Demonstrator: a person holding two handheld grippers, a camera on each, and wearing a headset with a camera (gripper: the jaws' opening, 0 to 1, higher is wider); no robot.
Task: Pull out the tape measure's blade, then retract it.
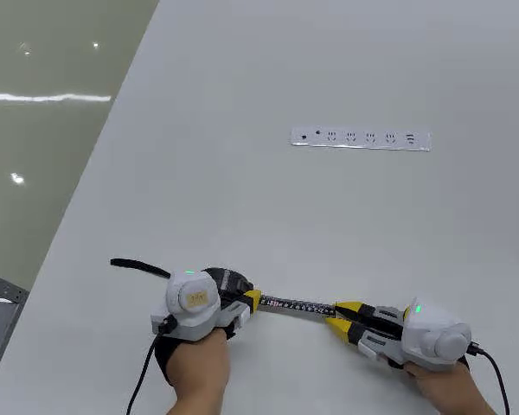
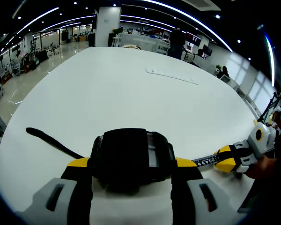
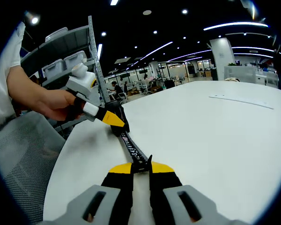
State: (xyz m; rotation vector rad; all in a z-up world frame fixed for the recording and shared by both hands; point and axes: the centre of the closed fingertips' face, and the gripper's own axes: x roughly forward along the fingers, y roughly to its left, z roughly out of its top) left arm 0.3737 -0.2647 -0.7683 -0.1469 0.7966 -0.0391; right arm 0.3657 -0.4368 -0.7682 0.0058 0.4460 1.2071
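Gripped from both sides by the closed yellow-tipped jaws of the left gripper (image 1: 242,298): a black tape measure (image 1: 229,288), toward the near left corner of the white bench (image 1: 329,216). Drawn out of it to the right, a short run of blade (image 1: 296,305), level and straight, markings too small to read. Pinched at its end between the pressed-together jaws of the right gripper (image 1: 337,316), with the hook buried between the tips. Trailing from the case toward the bench's left edge, a black wrist strap (image 1: 138,266) lying flat on the top.

Seen from the left gripper view, case (image 2: 131,150) bulky between the tips (image 2: 131,164), blade (image 2: 207,161) running off right to the other gripper (image 2: 227,157). From the right gripper view, blade (image 3: 133,150) leading up from the tips (image 3: 141,168) to the left gripper (image 3: 113,119).

Not possible to tell whether the case rests on the bench or hangs just above it. Much of it covered in the head view by the gripper's white body.

Broad bare bench ahead and to the right. Well apart, toward the far edge, a white power strip (image 1: 361,138). Beyond the left edge, glossy grey-green floor (image 1: 43,130). Both hands (image 1: 199,367) cut off at the bottom of the frame.
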